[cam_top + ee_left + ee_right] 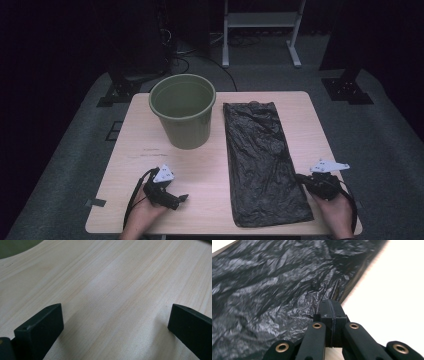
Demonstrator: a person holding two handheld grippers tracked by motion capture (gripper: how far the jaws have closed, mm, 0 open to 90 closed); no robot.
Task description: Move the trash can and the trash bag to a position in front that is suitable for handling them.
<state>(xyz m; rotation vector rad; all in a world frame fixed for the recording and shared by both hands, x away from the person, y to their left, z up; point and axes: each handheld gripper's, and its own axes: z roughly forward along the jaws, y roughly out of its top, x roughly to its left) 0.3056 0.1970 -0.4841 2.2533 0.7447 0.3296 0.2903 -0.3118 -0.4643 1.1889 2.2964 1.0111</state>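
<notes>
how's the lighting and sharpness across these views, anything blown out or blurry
High view: dim and soft, dark surroundings, the table evenly lit. Left gripper view: clear wood grain, soft shadows beside the jaws. Right gripper view: bare table blown out to near white, black bag showing glossy highlights and slight blur.

Your left hand-held gripper (172,199) sits low at the near left, held in your left hand (142,212), its jaws spread wide apart with nothing between them. Your right hand-held gripper (305,179) sits at the near right in your right hand (337,212), jaws pressed fully together, pointing inward.
</notes>
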